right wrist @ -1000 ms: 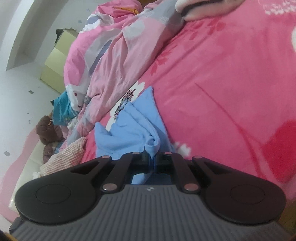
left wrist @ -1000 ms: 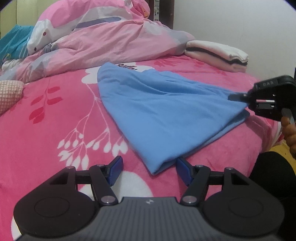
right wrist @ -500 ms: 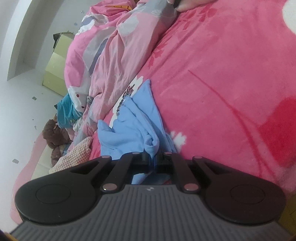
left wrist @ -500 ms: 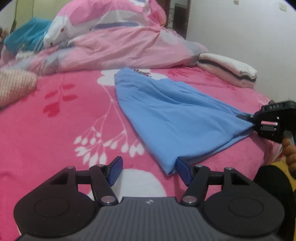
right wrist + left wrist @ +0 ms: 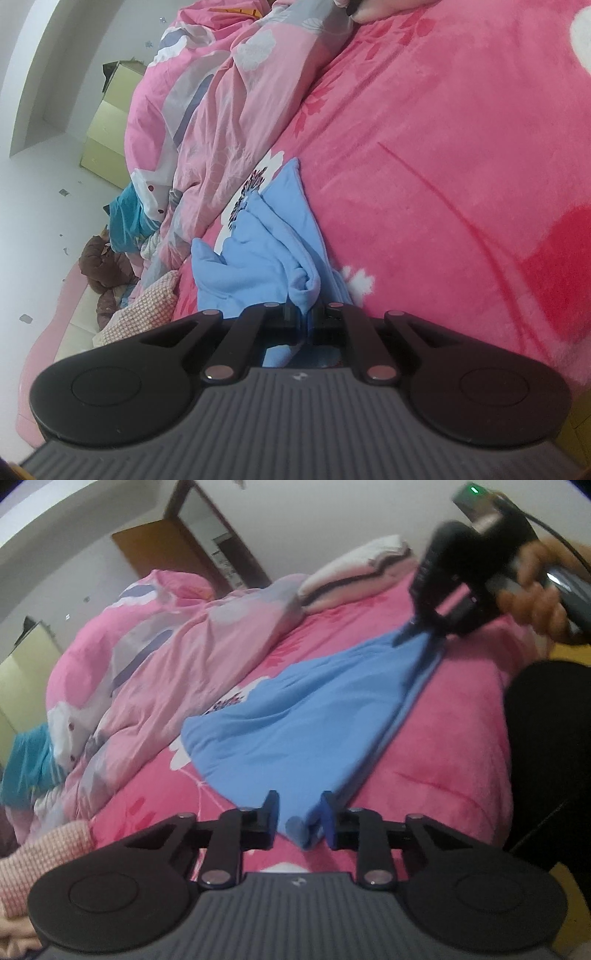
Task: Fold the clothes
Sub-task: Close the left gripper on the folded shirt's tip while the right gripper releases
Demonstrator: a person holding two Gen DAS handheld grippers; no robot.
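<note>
Far left in the left wrist view: a checked cloth (image 5: 40, 856) at the bed's edge, a teal garment (image 5: 26, 760) behind it, then a heaped pink quilt (image 5: 166, 657). Centre: the blue garment (image 5: 306, 716) lies across the pink bedspread (image 5: 454, 746), stretched between both tools, its long right edge doubled over. Left tongs (image 5: 300, 814): narrowed about the near corner of the garment, cloth bunched between the fingers, one blue pad just beside the fold; whether the pads truly pinch it I cannot tell, as a gap shows on the left side. Right tongs (image 5: 421, 635), up and to the right, gripped by a hand (image 5: 532, 587): closed on the far corner, raised clear of the bed so the cloth slopes down from them. The right wrist view confirms it, the fingers drawn tight with a wad of blue fabric (image 5: 304, 286) pinched between them. A folded cream stack (image 5: 354, 572) sits beyond, near the wall. Risks, as judged: if the left grip is only partial, the near corner could slip out when the cloth is tensioned or carried over, and the fold would land skewed. The right side holds a wad rather than a clean edge, so layers may shift. The plush bedspread could drag the trailing cloth and leave wrinkles.
</note>
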